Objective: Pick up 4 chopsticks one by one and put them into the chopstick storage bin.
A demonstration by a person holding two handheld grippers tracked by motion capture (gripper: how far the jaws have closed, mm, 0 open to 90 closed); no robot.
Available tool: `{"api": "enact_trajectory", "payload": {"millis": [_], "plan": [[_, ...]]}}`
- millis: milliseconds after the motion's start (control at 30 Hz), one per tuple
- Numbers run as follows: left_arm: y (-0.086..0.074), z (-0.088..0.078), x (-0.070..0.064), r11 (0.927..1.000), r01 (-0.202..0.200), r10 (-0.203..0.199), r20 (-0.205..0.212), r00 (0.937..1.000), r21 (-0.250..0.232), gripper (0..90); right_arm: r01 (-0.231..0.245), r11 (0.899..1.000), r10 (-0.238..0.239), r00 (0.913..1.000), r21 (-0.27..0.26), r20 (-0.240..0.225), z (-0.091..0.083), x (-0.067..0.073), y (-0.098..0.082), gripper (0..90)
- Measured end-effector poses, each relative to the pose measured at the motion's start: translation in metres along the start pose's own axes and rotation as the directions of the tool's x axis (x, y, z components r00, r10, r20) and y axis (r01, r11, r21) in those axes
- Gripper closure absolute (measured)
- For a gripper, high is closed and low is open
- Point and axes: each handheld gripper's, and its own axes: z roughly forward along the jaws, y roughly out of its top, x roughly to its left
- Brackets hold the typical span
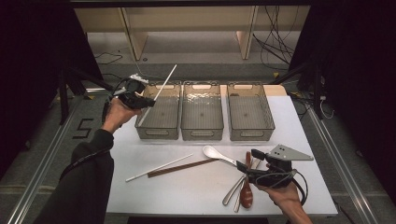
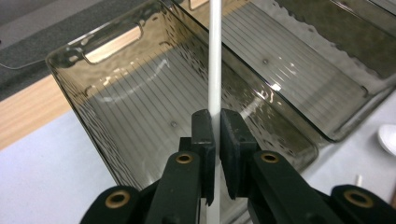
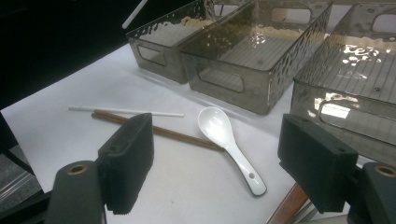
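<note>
Three bins (image 1: 202,116); the left gripper (image 2: 215,133), raised, clamps one white chopstick (image 2: 215,56) between its jaws; the right gripper (image 3: 217,163) gapes wide, level.

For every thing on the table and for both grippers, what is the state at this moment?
left gripper: shut on the white stick, above the left bin
white stick: held, tilted
left bin: empty
middle bin: empty
right bin: empty
right gripper: open, holding nothing
white spoon: lying on the table, bowl up
second white stick: lying flat
brown chopstick: lying flat beside it
</note>
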Motion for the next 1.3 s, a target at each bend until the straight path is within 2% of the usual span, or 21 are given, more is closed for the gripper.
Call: {"api": "enact_trajectory", "payload": {"millis": [100,233,333,500,933,1300], "plan": [[0.002,0.007,0.004,1.0000,0.005,-0.005,0.002,1.0000,0.008,83.9,0.002,1.000,-0.002,1.0000,0.000,-0.002,0.000,0.000,0.000,27.8],[0.000,0.015,0.009,0.9997,0.023,-0.023,-0.015,0.9996,0.010,83.9,0.003,1.000,-0.003,1.0000,0.001,-0.002,0.000,0.000,0.000,27.8],[-0.001,0.018,0.014,0.9989,0.047,-0.047,-0.017,0.9987,-0.006,83.8,0.002,1.000,-0.002,1.0000,0.001,-0.002,0.000,0.000,0.000,27.8],[-0.004,0.022,0.016,0.9983,0.059,-0.059,-0.023,0.9980,-0.001,83.9,0.002,1.000,-0.002,1.0000,0.002,-0.003,0.000,0.000,0.000,27.8],[-0.011,0.032,0.014,0.9979,0.065,-0.065,-0.027,0.9975,0.006,83.8,0.002,1.000,-0.002,1.0000,0.001,-0.004,0.000,-0.001,0.000,27.8],[-0.020,0.044,0.013,0.9963,0.059,-0.057,-0.030,0.9979,0.063,83.7,0.002,1.000,-0.002,1.0000,0.001,-0.006,0.000,-0.001,0.000,27.8]]}}
